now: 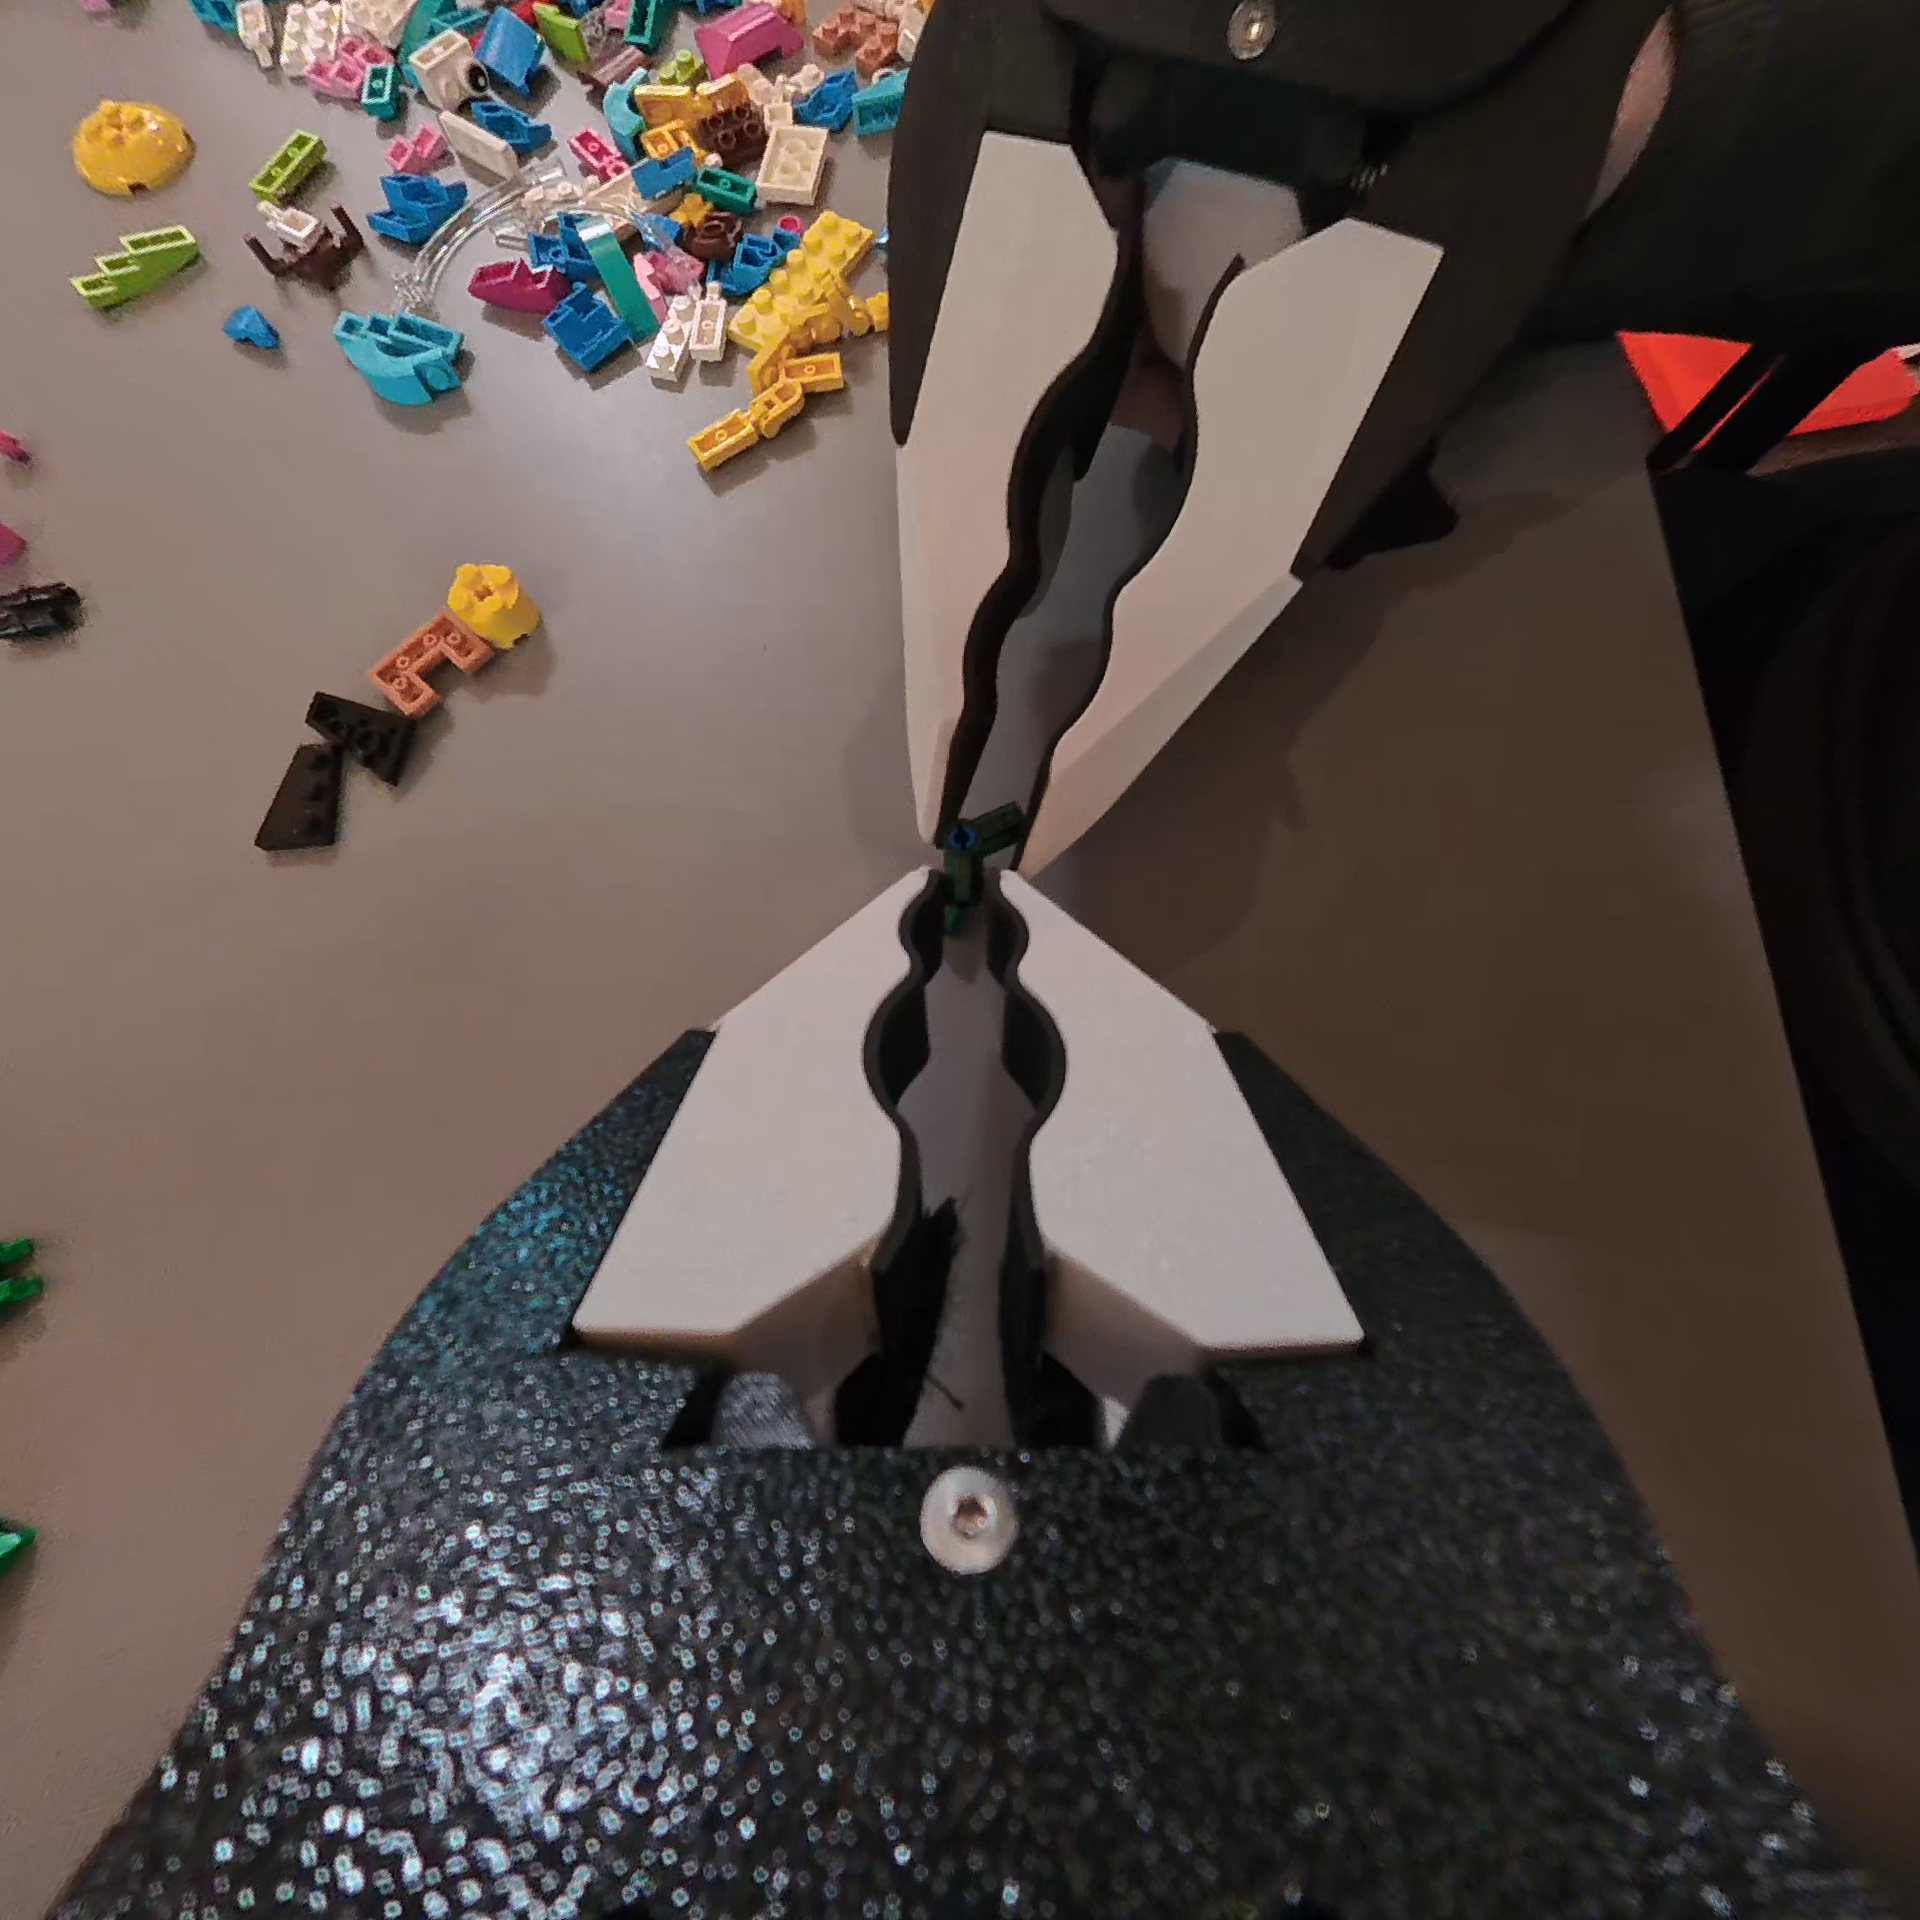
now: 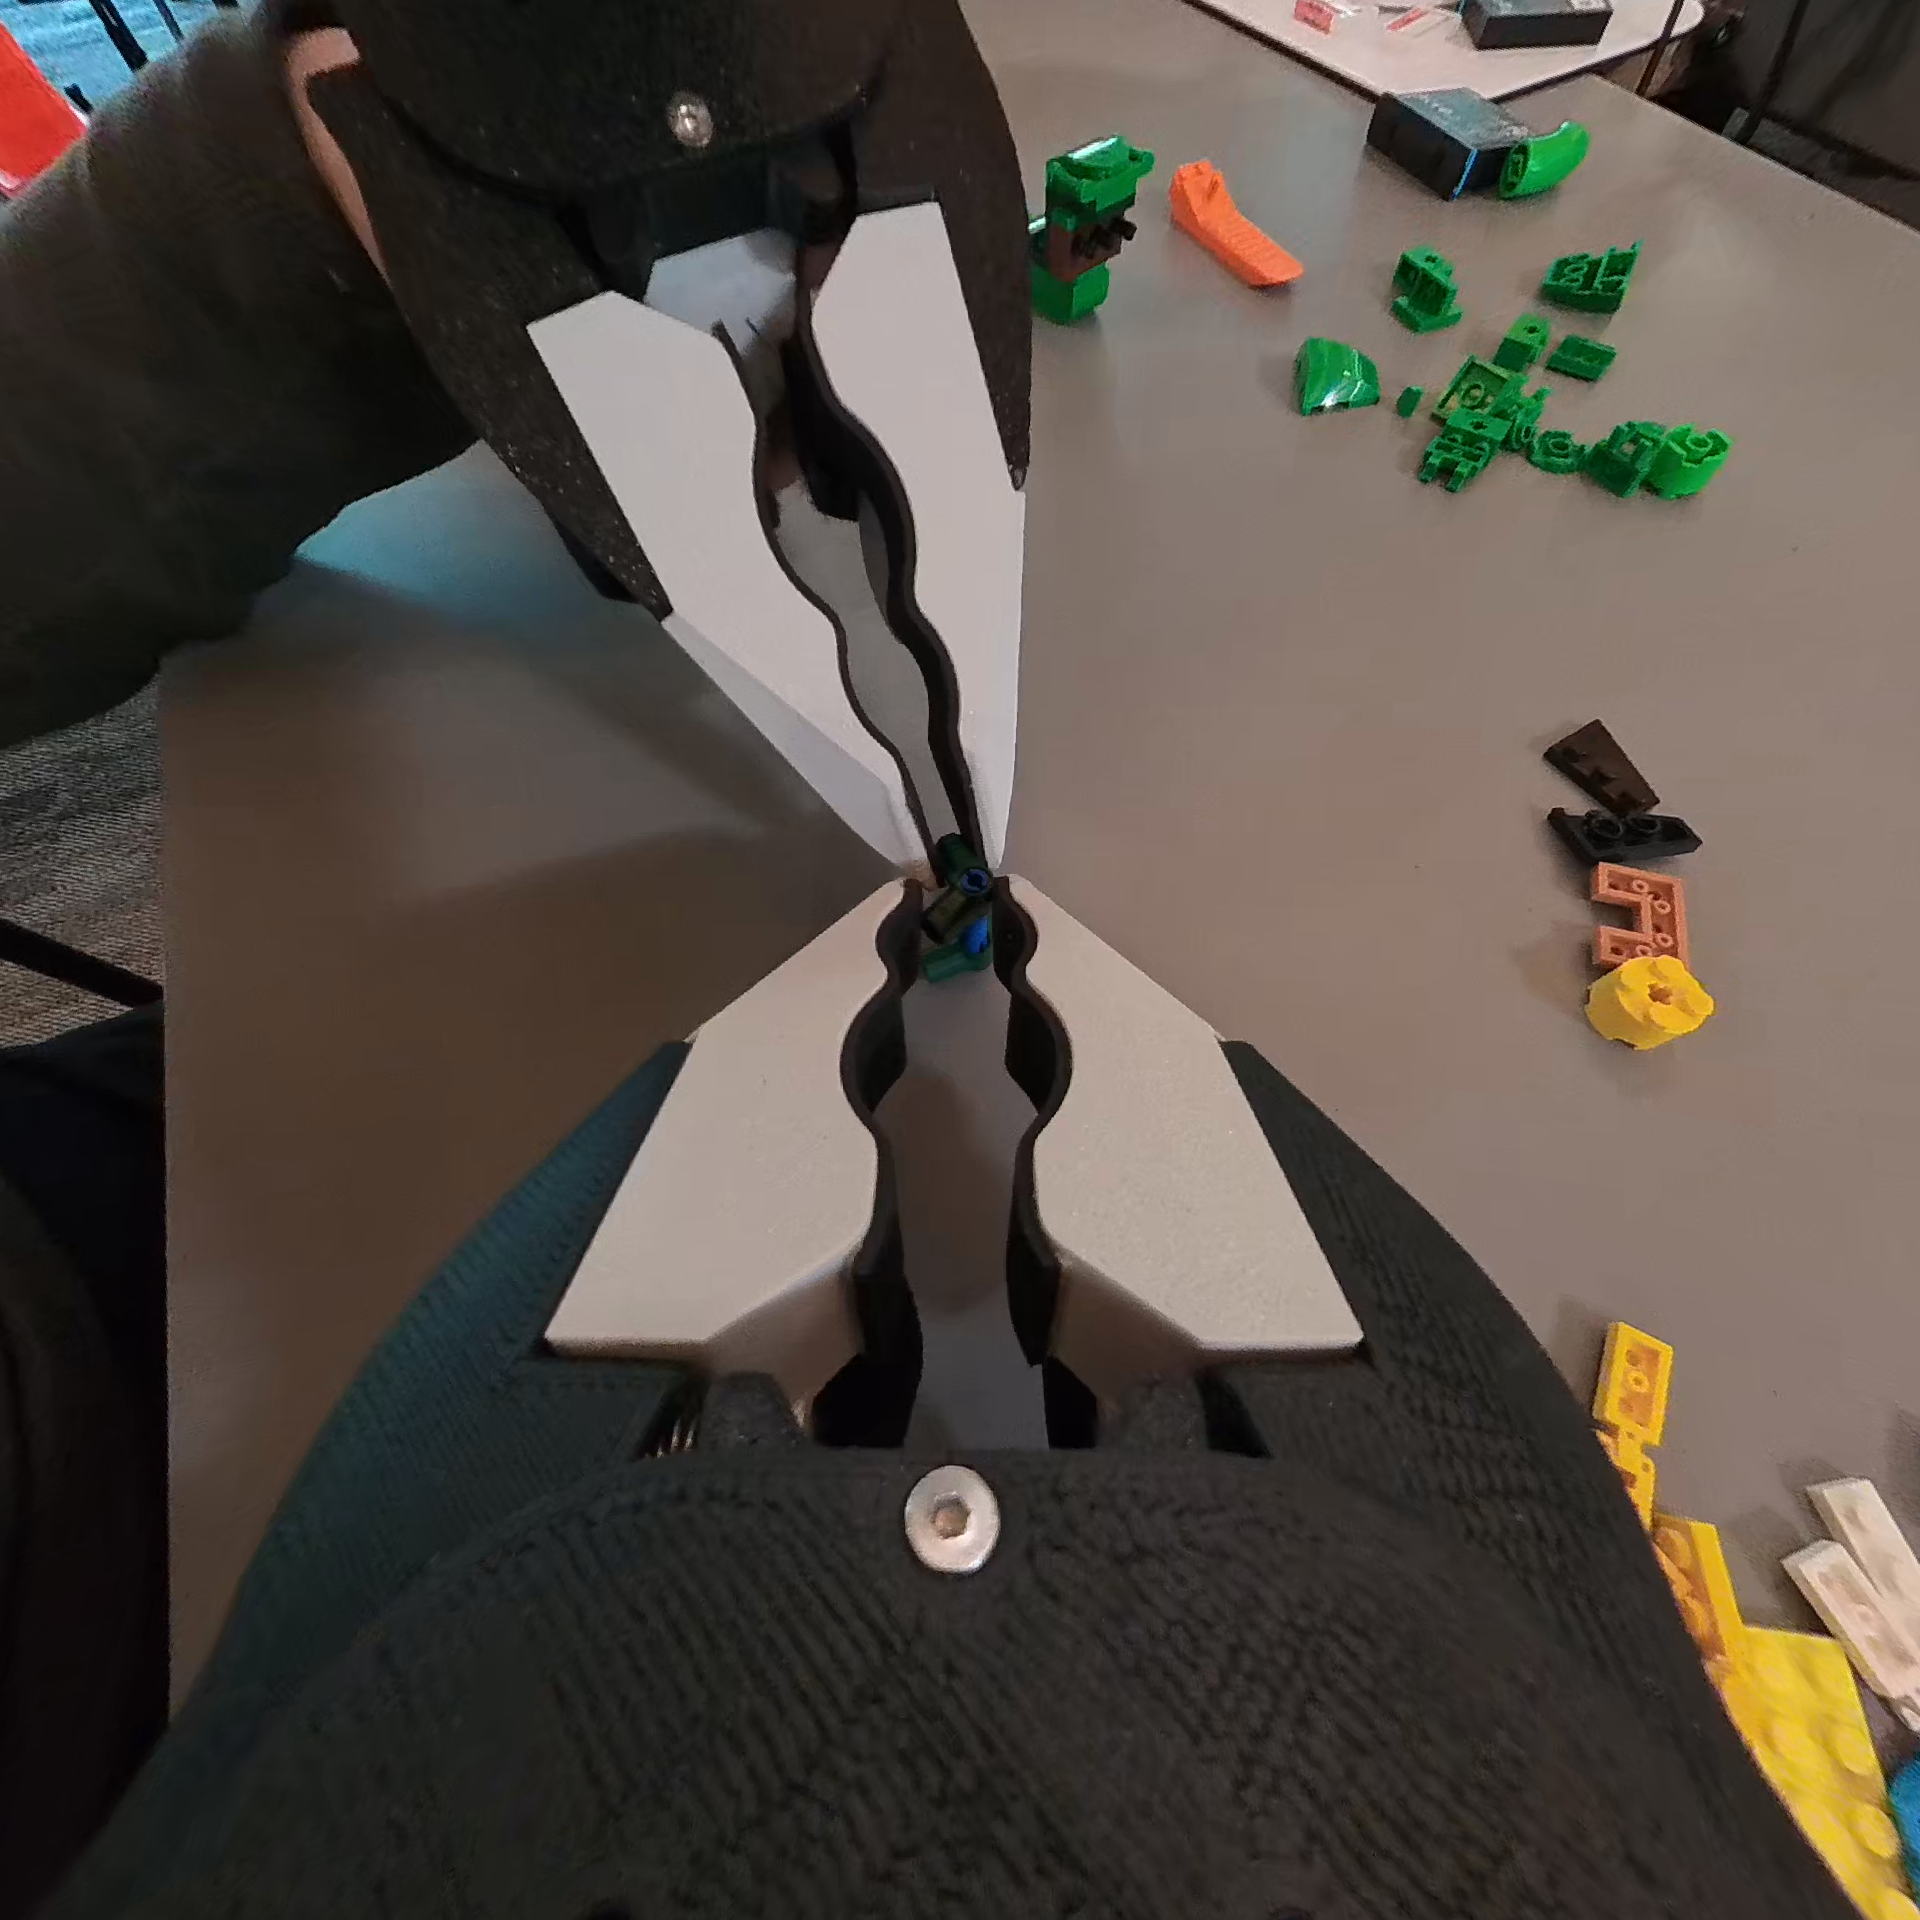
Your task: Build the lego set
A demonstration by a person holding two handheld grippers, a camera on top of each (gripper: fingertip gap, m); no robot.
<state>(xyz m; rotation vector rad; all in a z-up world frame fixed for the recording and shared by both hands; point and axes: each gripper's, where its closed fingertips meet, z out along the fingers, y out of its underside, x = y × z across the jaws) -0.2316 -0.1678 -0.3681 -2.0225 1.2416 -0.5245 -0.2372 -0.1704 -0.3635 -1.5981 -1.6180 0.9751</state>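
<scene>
Grey tabletop (image 1: 520, 987): matte, carries loose bricks; both tools meet tip to tip above it.
Left tool (image 1: 961, 899): white fingers narrowed to a slim gap, tips pinching a small dark green piece (image 1: 958, 891).
Right tool (image 2: 951, 904): fingers likewise drawn narrow, tips closed on a small green and blue piece (image 2: 961, 925).
Contact: the two small pieces touch at the point where the tools meet; exact join too small to tell.
Opposite tool, left wrist view: right tool (image 1: 982, 831) enters from above, tips on a green piece with a blue end.
Opposite tool, right wrist view: left tool (image 2: 951, 857) enters from above, held by a dark-sleeved arm.
Brick pile (image 1: 623, 177): mixed blue, pink, white, yellow, far left of the tools.
Green bricks (image 2: 1538, 416): loose cluster, well apart from the tools.
Yellow round brick (image 2: 1650, 1000): touching a tan bracket piece (image 2: 1640, 916), near black wedge plates (image 2: 1616, 810).
Containers: cannot tell of any in use.
</scene>
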